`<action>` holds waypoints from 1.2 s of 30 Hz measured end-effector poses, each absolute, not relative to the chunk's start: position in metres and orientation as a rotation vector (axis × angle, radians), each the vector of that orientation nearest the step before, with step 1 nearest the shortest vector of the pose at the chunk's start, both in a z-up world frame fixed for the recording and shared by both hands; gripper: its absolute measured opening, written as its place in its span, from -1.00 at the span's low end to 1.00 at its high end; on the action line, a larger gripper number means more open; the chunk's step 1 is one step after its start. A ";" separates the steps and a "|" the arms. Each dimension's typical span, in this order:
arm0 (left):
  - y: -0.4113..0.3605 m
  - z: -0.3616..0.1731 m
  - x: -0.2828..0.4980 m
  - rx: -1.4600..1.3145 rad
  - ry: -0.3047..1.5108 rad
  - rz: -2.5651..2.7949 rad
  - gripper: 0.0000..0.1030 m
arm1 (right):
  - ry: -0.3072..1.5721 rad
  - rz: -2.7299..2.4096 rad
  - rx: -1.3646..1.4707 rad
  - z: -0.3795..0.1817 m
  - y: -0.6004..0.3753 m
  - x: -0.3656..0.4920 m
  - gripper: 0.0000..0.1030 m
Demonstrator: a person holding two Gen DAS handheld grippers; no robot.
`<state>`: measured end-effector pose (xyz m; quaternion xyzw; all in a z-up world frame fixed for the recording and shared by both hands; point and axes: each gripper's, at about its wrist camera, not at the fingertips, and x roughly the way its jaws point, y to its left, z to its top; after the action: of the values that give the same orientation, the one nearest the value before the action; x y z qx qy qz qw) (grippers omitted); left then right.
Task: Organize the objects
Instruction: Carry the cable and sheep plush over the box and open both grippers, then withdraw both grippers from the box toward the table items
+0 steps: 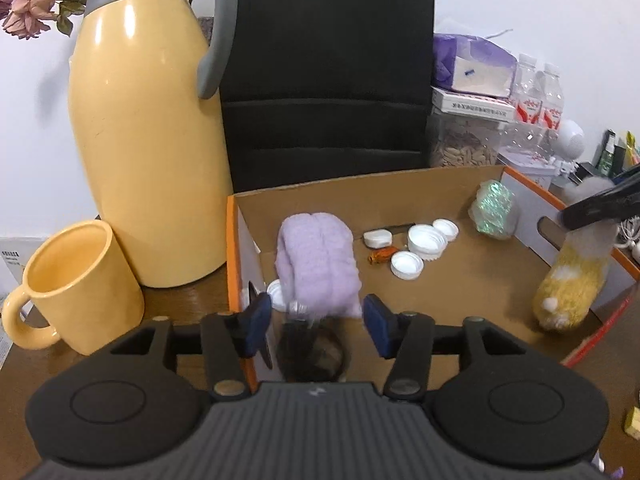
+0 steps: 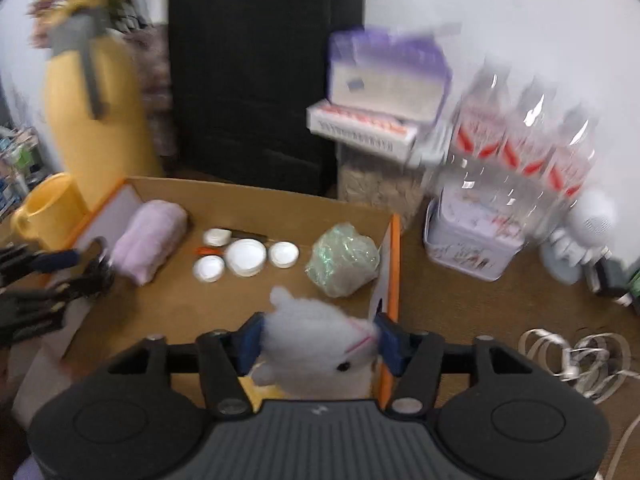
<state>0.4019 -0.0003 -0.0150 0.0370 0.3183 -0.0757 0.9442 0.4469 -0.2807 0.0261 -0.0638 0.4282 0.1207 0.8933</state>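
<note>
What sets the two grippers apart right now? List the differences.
The right gripper is shut on the white-headed, yellow-bodied plush toy; the left gripper is open, gripping nothing. The right one hangs at the cardboard box's orange-edged right wall; the left one is at the near-left corner, facing the rolled lilac towel. Both have blue pads.

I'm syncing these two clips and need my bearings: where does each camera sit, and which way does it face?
Left wrist: on the left gripper at the cardboard box's left near corner, facing the lilac towel; own open blue pads show.
Right wrist: on the right gripper at the box's right near wall, clamping a plush toy.
Shared: the box, towel, white caps and yellow jug; each sees the other gripper.
</note>
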 end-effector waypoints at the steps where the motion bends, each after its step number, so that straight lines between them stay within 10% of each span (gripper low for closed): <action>1: -0.001 -0.015 0.402 0.075 0.645 -0.155 0.22 | 0.897 0.224 -0.140 0.017 -0.278 0.458 0.17; 5: -0.005 -0.013 0.396 0.101 0.619 -0.164 0.36 | 0.820 0.114 -0.217 -0.009 -0.262 0.479 0.48; 21: -0.003 0.004 0.373 0.073 0.625 -0.143 0.37 | 0.887 0.262 -0.424 -0.016 -0.254 0.432 0.52; 36: -0.002 0.024 0.142 -0.039 0.483 -0.244 0.90 | 0.619 0.281 0.040 0.017 -0.302 0.209 0.66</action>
<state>0.1416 -0.0024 0.0239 -0.0195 0.2386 -0.1206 0.9634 0.2090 -0.3021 0.0173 0.0196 0.3037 0.1378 0.9425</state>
